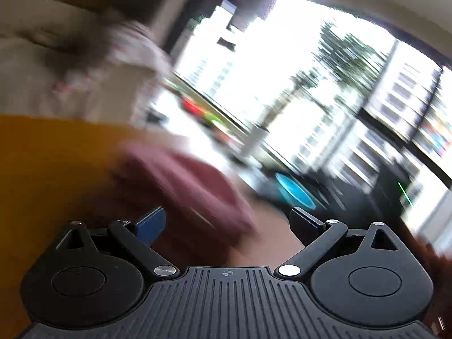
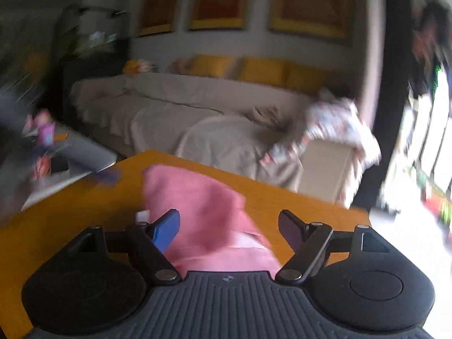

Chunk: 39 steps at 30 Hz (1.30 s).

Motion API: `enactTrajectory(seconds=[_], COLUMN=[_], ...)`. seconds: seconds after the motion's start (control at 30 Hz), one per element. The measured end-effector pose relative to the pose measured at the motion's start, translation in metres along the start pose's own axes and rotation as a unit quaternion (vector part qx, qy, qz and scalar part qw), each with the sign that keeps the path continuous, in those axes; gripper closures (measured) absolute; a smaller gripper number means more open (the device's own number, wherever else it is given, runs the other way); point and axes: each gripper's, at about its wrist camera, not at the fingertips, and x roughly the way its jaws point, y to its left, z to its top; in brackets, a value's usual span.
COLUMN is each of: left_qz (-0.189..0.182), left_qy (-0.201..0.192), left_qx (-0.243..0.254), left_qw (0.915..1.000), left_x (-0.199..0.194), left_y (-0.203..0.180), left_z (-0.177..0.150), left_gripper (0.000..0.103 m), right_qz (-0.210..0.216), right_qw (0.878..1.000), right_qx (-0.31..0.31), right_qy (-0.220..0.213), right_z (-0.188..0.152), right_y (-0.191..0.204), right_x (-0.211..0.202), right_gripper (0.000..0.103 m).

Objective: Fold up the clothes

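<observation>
A pink garment (image 2: 197, 206) lies folded on the orange table (image 2: 296, 206), running from the table's middle back under my right gripper (image 2: 228, 226). That gripper is open, its fingers either side of the cloth and holding nothing. In the left wrist view the same pink garment (image 1: 192, 186) shows blurred, ahead and left of my left gripper (image 1: 228, 220), which is open and empty above the table (image 1: 42, 169). Both views are smeared by motion.
A beige covered sofa (image 2: 183, 113) with yellow cushions stands beyond the table, a patterned cloth (image 2: 333, 124) draped at its right end. A grey side table (image 2: 73, 155) with small items sits at left. Bright windows (image 1: 282, 70) and a blue bowl (image 1: 293, 192) lie ahead of the left gripper.
</observation>
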Motion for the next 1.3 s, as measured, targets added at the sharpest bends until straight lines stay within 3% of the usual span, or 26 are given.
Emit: enactTrajectory(seconds=[0.1, 0.17, 0.23, 0.27, 0.3, 0.37, 0.43, 0.47, 0.5, 0.6, 0.63, 0.7, 0.8, 0.9, 1.07, 1.2, 1.3], left_qz=[0.093, 0.111, 0.108, 0.104, 0.1, 0.089, 0.073, 0.064, 0.055, 0.045, 0.042, 0.034, 0.007, -0.005, -0.006, 0.018, 0.007], left_qy=[-0.026, -0.023, -0.01, -0.005, 0.001, 0.011, 0.017, 0.019, 0.022, 0.034, 0.041, 0.052, 0.062, 0.059, 0.033, -0.012, -0.054], left_qx=[-0.018, -0.031, -0.042, -0.045, -0.047, -0.05, -0.059, -0.068, -0.076, -0.082, -0.082, -0.088, -0.119, -0.144, -0.169, -0.154, -0.118], left_qw=[0.9951, 0.9931, 0.9932, 0.9935, 0.9938, 0.9947, 0.9954, 0.9955, 0.9954, 0.995, 0.9949, 0.9942, 0.991, 0.9878, 0.985, 0.9878, 0.9915], left_x=[0.004, 0.008, 0.013, 0.014, 0.015, 0.018, 0.022, 0.026, 0.033, 0.054, 0.058, 0.064, 0.075, 0.083, 0.069, 0.033, 0.009], left_y=[0.015, 0.019, 0.02, 0.021, 0.022, 0.025, 0.029, 0.032, 0.035, 0.034, 0.033, 0.035, 0.046, 0.059, 0.076, 0.072, 0.057], left_z=[0.011, 0.009, 0.003, 0.0, -0.003, -0.012, -0.02, -0.022, -0.023, -0.027, -0.03, -0.036, -0.039, -0.041, -0.035, -0.019, -0.003], left_gripper=[0.022, 0.028, 0.028, 0.029, 0.029, 0.035, 0.037, 0.038, 0.038, 0.043, 0.046, 0.048, 0.052, 0.052, 0.052, 0.051, 0.05], right_qz=[0.002, 0.0, -0.021, -0.031, -0.029, -0.02, -0.037, -0.046, -0.05, -0.054, -0.058, -0.067, -0.074, -0.039, 0.019, 0.035, 0.044], right_qw=[0.999, 0.996, 0.991, 0.99, 0.992, 0.998, 0.998, 0.997, 0.995, 0.992, 0.991, 0.993, 0.994, 0.986, 0.973, 0.969, 0.974], right_qx=[-0.05, -0.082, -0.124, -0.131, -0.114, -0.047, -0.052, -0.064, -0.079, -0.113, -0.119, -0.098, -0.084, -0.152, -0.229, -0.238, -0.215], right_qy=[0.008, 0.036, 0.05, 0.046, 0.042, 0.03, 0.025, 0.026, 0.029, 0.027, 0.023, 0.012, -0.02, -0.049, 0.03, 0.049, 0.054], right_z=[-0.007, -0.017, -0.029, -0.031, -0.029, -0.02, -0.018, -0.018, -0.021, -0.032, -0.034, -0.027, -0.001, 0.018, -0.032, -0.056, -0.054], right_y=[0.04, 0.059, 0.067, 0.066, 0.06, 0.04, 0.037, 0.038, 0.041, 0.049, 0.049, 0.038, 0.021, 0.04, 0.078, 0.096, 0.086], right_x=[0.011, 0.028, 0.04, 0.04, 0.036, 0.025, 0.023, 0.025, 0.028, 0.04, 0.043, 0.042, 0.027, 0.001, 0.012, 0.021, 0.025], right_gripper=[0.025, 0.025, 0.027, 0.04, 0.051, 0.057, 0.056, 0.05, 0.036, 0.032, 0.036, 0.078, 0.088, 0.09, 0.091, 0.09, 0.09])
